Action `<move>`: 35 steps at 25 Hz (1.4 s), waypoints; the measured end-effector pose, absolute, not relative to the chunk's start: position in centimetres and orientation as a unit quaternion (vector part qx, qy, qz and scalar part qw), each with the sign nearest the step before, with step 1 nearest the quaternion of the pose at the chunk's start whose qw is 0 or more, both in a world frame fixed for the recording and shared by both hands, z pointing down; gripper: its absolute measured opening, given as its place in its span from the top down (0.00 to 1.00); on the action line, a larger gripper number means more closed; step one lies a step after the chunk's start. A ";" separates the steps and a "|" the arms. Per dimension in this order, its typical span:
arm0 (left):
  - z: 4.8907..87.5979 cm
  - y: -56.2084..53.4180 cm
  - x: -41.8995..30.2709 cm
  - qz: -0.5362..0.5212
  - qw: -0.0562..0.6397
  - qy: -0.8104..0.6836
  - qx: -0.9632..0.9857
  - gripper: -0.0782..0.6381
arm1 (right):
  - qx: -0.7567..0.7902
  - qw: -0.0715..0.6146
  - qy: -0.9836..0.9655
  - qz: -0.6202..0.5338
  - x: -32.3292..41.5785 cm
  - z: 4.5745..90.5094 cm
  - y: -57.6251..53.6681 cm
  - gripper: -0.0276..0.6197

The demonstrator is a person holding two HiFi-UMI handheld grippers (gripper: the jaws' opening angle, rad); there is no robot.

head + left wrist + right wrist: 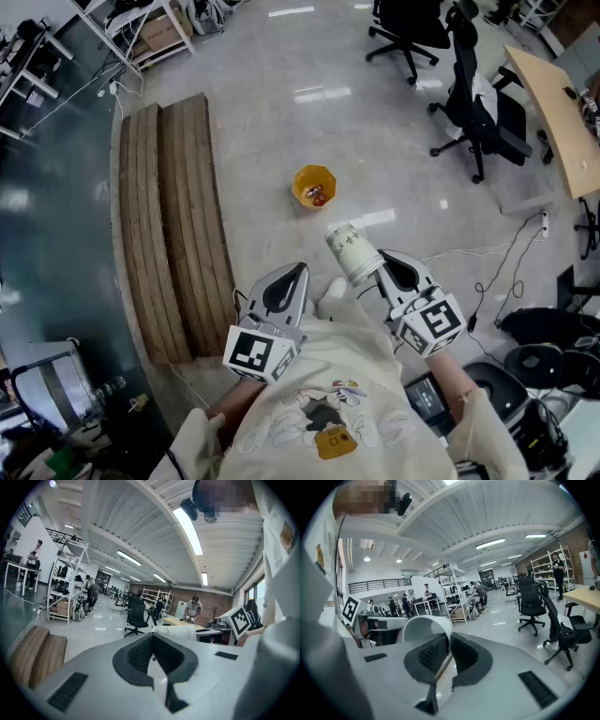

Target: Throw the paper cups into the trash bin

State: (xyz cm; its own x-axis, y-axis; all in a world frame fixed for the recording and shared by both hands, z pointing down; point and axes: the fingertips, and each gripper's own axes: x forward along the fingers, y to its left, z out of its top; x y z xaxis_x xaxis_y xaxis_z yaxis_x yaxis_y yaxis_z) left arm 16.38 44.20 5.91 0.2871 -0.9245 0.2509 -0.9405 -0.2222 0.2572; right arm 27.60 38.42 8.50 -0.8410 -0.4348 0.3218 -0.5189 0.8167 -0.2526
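My right gripper [382, 268] is shut on the rim of a white paper cup [352, 251], which it holds out in the air on its side. The cup's open mouth [425, 627] sits just left of the jaws of the right gripper [447, 637]. The same cup [176, 631] shows beyond my left gripper [152, 634]. My left gripper [297, 273] hangs beside it at the left, jaws together and holding nothing. A yellow trash bin [314, 185] stands on the floor ahead, with something red inside.
Curved wooden planks [173, 234] lie on the floor at the left. Black office chairs [478, 108] and a wooden desk [555, 103] stand at the upper right. A white cable [487, 253] runs over the floor at the right. People work in the distance.
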 end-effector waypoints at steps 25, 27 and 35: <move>6.8 42.5 14.3 0.018 0.195 -0.641 0.742 0.88 | 0.241 0.087 -0.947 0.196 27.6 8.3 34.7 0.92; 7.2 41.6 13.2 0.022 0.198 -0.638 0.743 0.88 | 0.242 0.085 -0.946 0.200 26.4 8.5 33.7 0.92; 9.3 33.3 4.5 0.030 0.219 -0.604 0.766 0.88 | 0.285 0.103 -0.925 0.230 19.2 11.7 26.6 0.92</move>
